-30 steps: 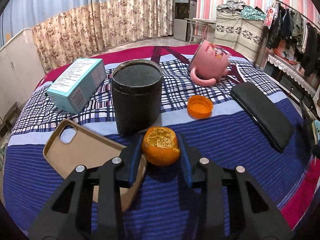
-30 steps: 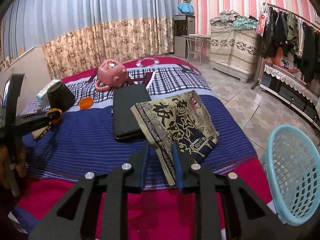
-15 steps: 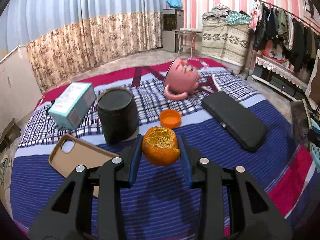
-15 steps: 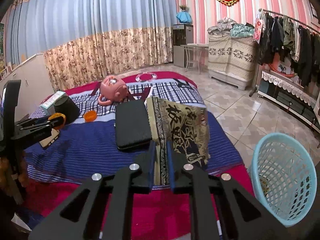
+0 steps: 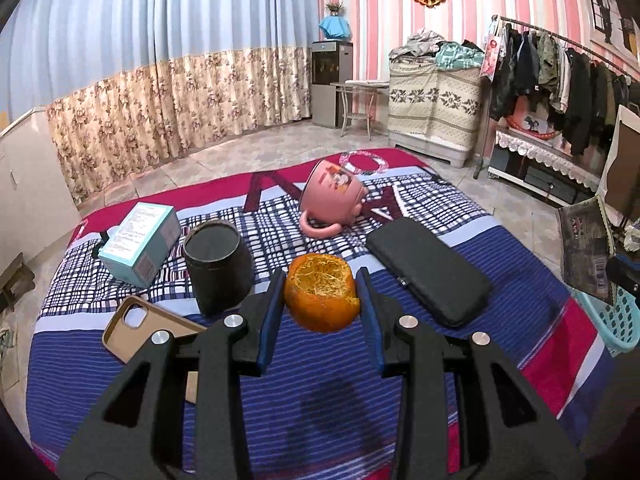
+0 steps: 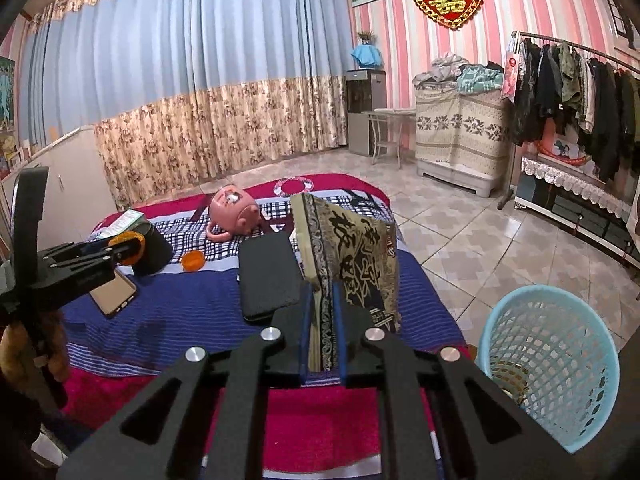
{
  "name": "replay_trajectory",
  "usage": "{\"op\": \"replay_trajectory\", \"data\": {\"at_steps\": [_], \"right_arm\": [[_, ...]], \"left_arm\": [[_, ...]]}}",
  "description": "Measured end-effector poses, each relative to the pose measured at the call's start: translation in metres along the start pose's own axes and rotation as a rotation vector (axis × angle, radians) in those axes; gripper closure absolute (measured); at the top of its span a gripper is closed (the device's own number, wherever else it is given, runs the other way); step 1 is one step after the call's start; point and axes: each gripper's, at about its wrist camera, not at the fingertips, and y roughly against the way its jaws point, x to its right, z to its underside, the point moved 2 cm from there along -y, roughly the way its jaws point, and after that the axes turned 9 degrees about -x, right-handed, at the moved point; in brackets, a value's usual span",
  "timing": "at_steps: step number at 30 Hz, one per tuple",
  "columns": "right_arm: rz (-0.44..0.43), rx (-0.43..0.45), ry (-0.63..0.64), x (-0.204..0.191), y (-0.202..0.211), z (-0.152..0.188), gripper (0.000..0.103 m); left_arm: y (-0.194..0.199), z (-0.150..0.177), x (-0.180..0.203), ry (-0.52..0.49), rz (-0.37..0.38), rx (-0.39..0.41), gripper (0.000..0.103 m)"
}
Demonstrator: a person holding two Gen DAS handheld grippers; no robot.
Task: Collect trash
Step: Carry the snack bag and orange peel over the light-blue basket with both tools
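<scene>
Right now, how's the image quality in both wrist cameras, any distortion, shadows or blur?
Left wrist view: strong fisheye bending, dark corners, sharp focus; the left gripper and orange peel cast a soft shadow on the bedspread. Right wrist view: same curvature, curtains evenly lit, no glare.

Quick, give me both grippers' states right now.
Left gripper: shut on the orange peel.
Right gripper: shut on the printed wrapper.

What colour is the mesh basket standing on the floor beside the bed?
The mesh basket is light blue; the right wrist view shows it best.
</scene>
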Motion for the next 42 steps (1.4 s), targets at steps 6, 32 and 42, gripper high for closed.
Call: {"op": "replay_trajectory", "data": {"at_steps": [6,32,42], "right_arm": [[0.015,0.016,-0.021,0.011,0.010,0.004,0.092],[0.256,0.066,-0.194,0.139,0.084,0.030,0.092],[0.289,0.073,-0.250,0.177,0.090,0.041,0.092]], "left_arm": [[0.010,-0.003,0.014,-0.023,0.014,0.026,0.068],[0.024,-0.026,0.178,-0.217,0.262,0.103,0.068],[0.017,-0.026,0.231,-0.276,0.317,0.099,0.068]]}}
